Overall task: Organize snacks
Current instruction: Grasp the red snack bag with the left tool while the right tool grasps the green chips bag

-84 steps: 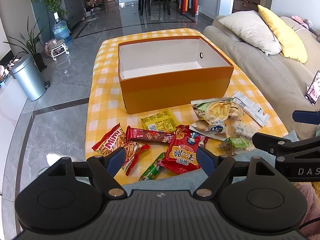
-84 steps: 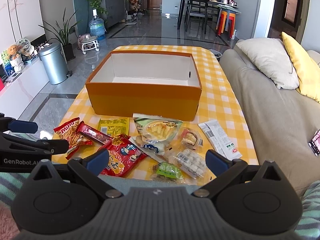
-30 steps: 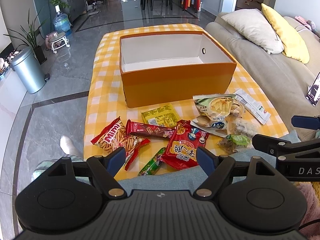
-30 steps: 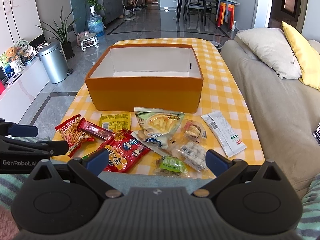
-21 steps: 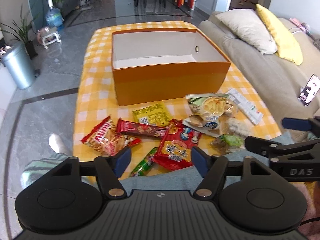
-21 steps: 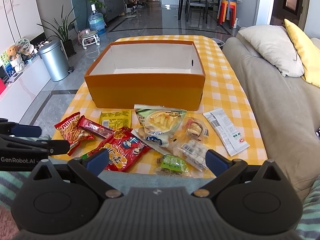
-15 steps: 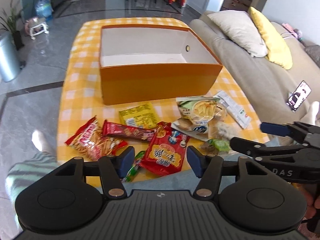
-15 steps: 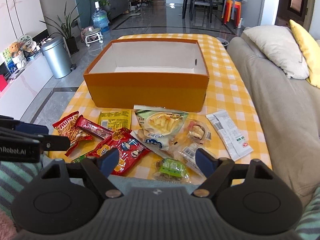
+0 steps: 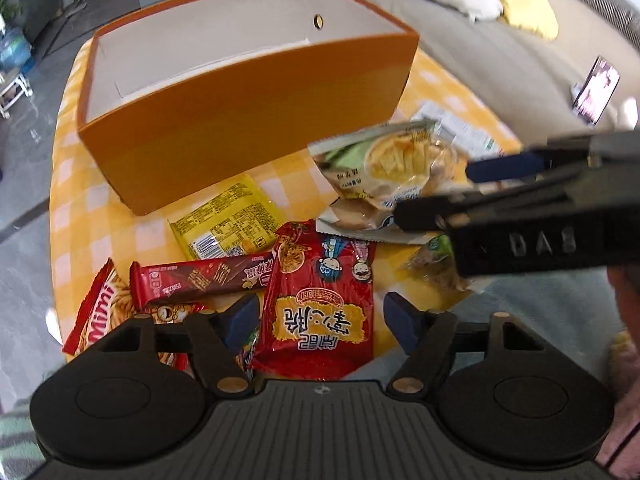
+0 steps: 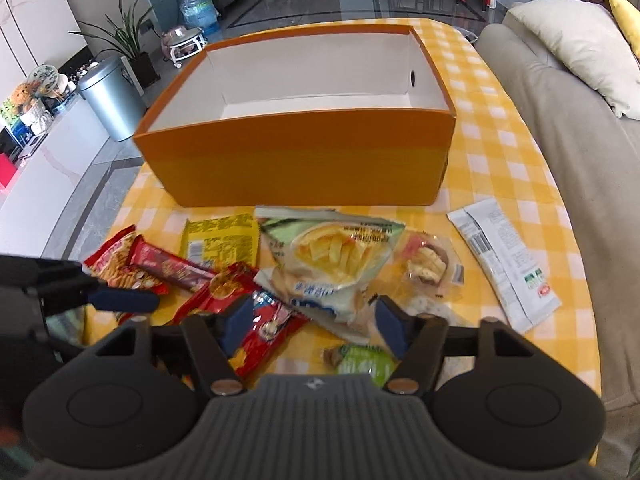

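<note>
An open orange cardboard box [image 10: 296, 160] with a white inside sits empty at the far side of the yellow checked tablecloth [image 10: 500, 160]. Snack packets lie just near of it: the red foil packet [image 9: 320, 312] between the opening, ungripping left gripper [image 9: 320, 318], the pale chip bag [image 10: 324, 264] just beyond the closing, empty right gripper [image 10: 316, 320].

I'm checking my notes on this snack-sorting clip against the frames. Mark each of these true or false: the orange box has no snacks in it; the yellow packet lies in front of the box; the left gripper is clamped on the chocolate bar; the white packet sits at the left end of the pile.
1. The orange box has no snacks in it. True.
2. The yellow packet lies in front of the box. True.
3. The left gripper is clamped on the chocolate bar. False: its jaws are opening over the red bag, gripping nothing.
4. The white packet sits at the pile's left end. False: it lies at the right end.
</note>
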Demonstrator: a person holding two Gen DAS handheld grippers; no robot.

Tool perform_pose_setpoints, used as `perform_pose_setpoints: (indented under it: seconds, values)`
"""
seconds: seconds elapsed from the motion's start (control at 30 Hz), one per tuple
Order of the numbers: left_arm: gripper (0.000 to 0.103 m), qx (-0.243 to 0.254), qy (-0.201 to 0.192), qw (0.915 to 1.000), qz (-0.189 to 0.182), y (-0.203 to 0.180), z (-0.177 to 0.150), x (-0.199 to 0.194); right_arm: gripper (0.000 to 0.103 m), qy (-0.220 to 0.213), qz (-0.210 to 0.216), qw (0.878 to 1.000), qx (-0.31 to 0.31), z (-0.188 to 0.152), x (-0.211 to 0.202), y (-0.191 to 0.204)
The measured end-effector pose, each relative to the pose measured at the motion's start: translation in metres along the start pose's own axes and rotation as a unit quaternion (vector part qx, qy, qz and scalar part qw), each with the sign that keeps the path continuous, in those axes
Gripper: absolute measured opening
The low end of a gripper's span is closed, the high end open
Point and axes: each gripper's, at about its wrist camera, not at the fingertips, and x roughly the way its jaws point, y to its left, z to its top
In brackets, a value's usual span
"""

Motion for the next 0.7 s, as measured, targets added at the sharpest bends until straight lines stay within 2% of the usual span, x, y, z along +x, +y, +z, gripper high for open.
perform_pose_setpoints:
  seconds: [0.2,0.43,0.63,0.7]
  values:
    - [0.090,0.022,0.022,0.9993,0.020,-0.012,0.006,0.021,0.074,0.008,-0.004,1.000,0.003,0.011,0.023,-0.006]
    - [0.092,0.041,0.033,0.9968,0.060,-0.022,0.009,0.040,0.074,0.026,0.012,1.000,0.012,0.014,0.047,-0.010]
    - [0.095,0.004,0.050,0.9978,0.043,-0.011,0.012,0.054,0.073,0.039,0.018,0.999,0.013,0.012,0.061,-0.009]
    - [0.091,0.006,0.048,0.9980,0.042,-0.012,0.013,0.055,0.067,0.039,0.017,0.999,0.010,0.012,0.063,-0.009]
